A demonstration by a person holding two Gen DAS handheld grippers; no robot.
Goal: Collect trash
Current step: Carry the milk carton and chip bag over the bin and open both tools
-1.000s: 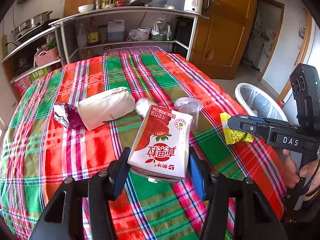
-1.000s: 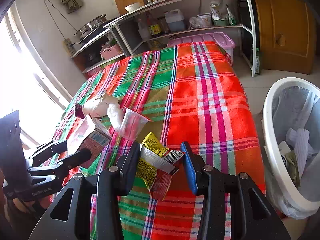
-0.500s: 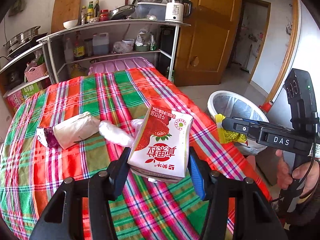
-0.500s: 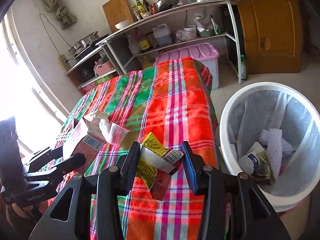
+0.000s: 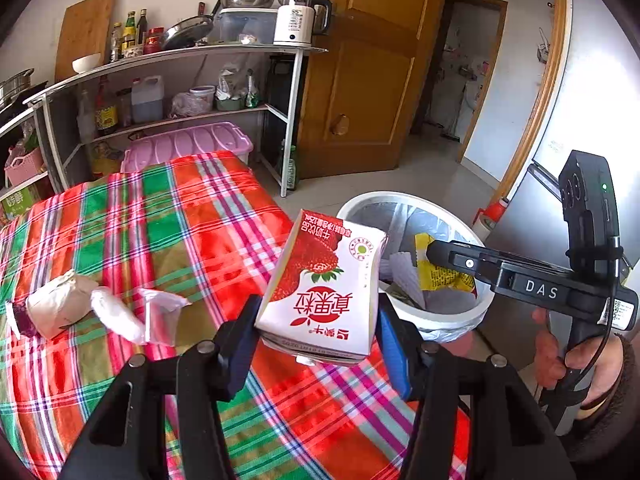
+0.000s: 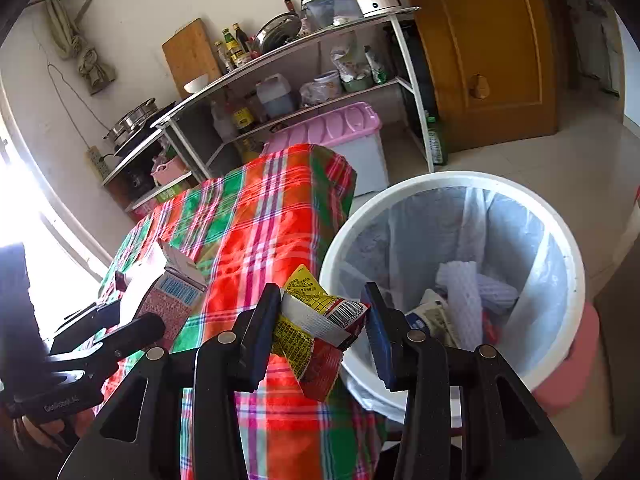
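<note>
While jaws pinch, glossy carton (image 5: pixel 324 292) dents.

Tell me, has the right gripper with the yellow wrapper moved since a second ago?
Yes. The right gripper, shut on the yellow wrapper, has swung off the plaid table toward the white trash bin.

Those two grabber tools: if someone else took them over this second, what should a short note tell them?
Left gripper: shut on the strawberry milk carton, above the table edge.
Right gripper: shut on the yellow snack wrapper, near the white trash bin.
Done: some trash already lies in the bin.
Left: drop both items in, then fetch the crumpled paper bag, purple wrapper and clear plastic cup from the checked tablecloth.
</note>
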